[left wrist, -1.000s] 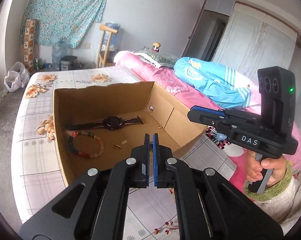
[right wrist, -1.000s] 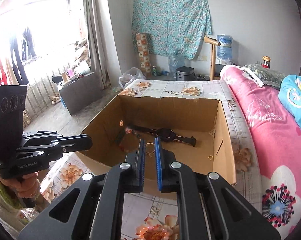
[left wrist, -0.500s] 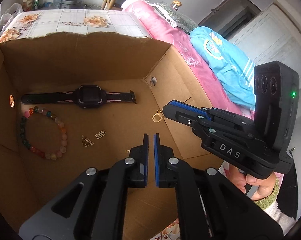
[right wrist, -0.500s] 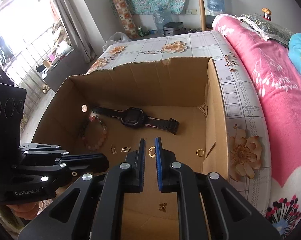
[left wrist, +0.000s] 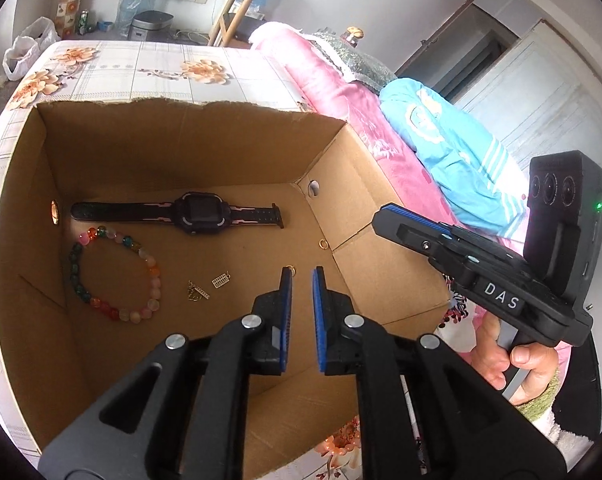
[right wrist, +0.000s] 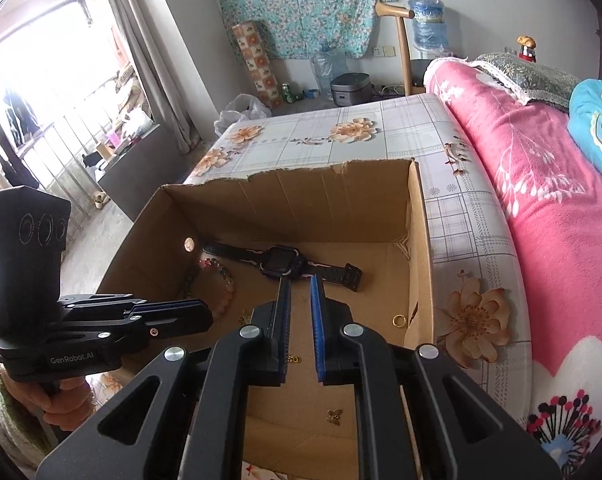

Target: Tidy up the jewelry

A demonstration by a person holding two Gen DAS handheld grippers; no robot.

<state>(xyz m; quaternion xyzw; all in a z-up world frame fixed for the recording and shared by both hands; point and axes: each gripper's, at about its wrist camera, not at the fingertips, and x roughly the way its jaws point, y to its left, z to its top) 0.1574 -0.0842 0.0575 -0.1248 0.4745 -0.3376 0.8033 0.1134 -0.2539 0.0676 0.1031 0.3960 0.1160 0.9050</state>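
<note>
Left wrist view looks down into a cardboard box (left wrist: pixel 205 140) resting on a flower-patterned worktop (left wrist: pixel 149 68). On the box floor a black watch (left wrist: pixel 199 218) lies flat near the far wall, a bracelet of coloured beads (left wrist: pixel 113 276) lies beside the left wall, and two small gold charms (left wrist: pixel 209 286) sit between the bracelet and the left claw (left wrist: pixel 301 274). Its jaws are opening with nothing between them; a small gold ring (left wrist: pixel 291 269) lies just beyond the left fingertip, and another gold ring (left wrist: pixel 323 244) lies by the right wall. From the right wrist view, the right claw (right wrist: pixel 300 280) hangs over the box with its jaws slightly apart and empty, the watch beyond its tips. A butterfly charm (right wrist: pixel 335 416) lies on the near floor. Hands grip both handles.
</note>
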